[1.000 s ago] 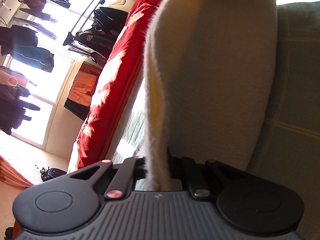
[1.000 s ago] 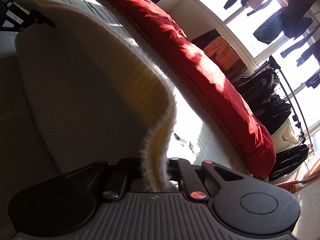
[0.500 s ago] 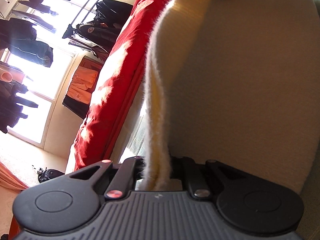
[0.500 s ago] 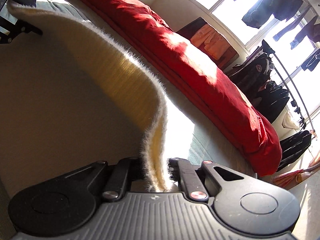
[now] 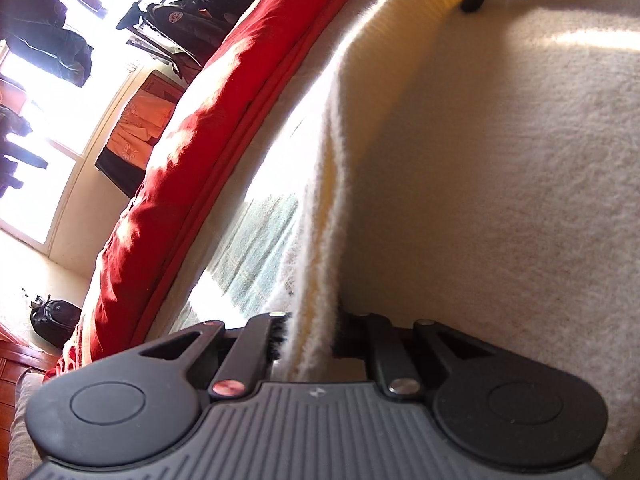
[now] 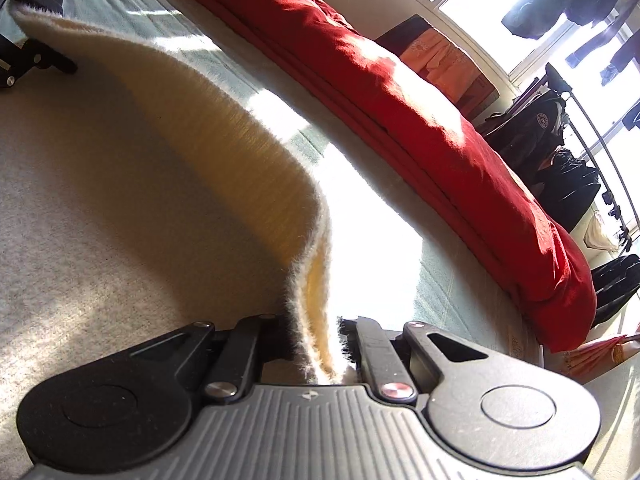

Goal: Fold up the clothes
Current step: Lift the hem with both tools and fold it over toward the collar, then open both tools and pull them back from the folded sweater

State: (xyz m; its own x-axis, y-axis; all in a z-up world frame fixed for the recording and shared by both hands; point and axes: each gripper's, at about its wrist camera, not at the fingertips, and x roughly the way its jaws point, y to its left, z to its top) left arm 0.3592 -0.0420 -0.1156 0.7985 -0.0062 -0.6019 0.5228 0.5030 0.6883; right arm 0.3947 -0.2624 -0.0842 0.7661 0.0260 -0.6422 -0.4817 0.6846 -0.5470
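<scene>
While both grippers pinch one fuzzy cream garment (image 5: 480, 184) edge: left gripper (image 5: 310, 340) jaws easing apart, cloth between; right gripper (image 6: 316, 344) clamped. Edge spans gripper to gripper, panel draped toward frame bottom over green bedsheet (image 6: 452, 288).

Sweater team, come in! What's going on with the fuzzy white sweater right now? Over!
Left gripper and right gripper both shut on sweater edge. Edge lifted, rest flat on bed. Red duvet alongside, apart. Nothing in the way.
</scene>
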